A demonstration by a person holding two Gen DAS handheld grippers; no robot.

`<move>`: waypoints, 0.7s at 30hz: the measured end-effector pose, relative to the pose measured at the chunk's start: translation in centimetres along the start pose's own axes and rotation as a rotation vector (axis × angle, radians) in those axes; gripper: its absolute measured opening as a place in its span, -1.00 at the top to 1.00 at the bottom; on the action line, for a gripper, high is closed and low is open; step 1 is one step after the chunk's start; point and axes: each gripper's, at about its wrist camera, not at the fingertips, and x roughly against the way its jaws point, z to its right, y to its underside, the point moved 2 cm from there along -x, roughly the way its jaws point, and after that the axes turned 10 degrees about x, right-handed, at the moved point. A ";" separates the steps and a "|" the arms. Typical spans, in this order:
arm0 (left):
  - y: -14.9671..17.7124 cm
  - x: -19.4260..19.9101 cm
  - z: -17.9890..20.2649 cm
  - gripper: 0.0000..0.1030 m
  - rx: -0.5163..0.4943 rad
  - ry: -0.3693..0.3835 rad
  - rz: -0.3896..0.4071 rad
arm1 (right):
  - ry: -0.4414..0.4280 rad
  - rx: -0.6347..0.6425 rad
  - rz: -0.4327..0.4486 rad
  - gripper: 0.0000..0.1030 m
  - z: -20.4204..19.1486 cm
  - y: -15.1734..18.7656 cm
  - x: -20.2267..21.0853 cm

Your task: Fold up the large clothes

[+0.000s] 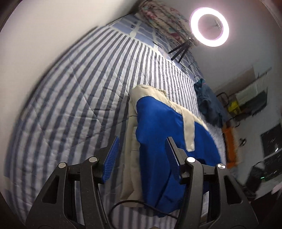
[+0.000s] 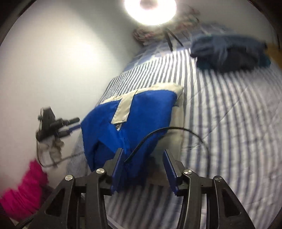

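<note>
A ring light (image 1: pixel 209 26) is glaring at the far end of the striped bedspread (image 1: pixel 70 98), blowing out to white in the right wrist view (image 2: pixel 150 10) and washing the pale wall (image 2: pixel 61 61) beside it. Motion blur is smearing the bedspread's stripes toward the left edge of the left wrist view and softening the dark blue clothes pile (image 2: pixel 229 51) far right. Fisheye distortion is bowing the bed, and black vignetting is closing the corners.

blur: dark blue clothes pile (image 2: pixel 229 51) on the bed is smeared, can't tell what's in it
cut off: pink sleeve (image 2: pixel 23 190) runs out at the frame edge
hidden: blue-and-beige garment (image 1: pixel 158 133), near end tucked behind the left claw (image 1: pixel 141 155)
</note>
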 end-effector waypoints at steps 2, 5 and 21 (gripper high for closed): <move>-0.2 -0.8 0.1 -0.06 0.009 0.028 -0.016 | -0.026 -0.029 -0.013 0.06 0.5 -0.4 -1.4; -0.5 -2.8 -0.1 -0.06 0.024 0.028 -0.047 | -0.008 -0.032 -0.060 0.16 0.8 -0.5 -3.4; 4.9 -6.4 -1.5 1.00 0.119 0.096 -0.196 | -0.154 -0.193 -0.064 0.92 4.0 -0.1 -3.4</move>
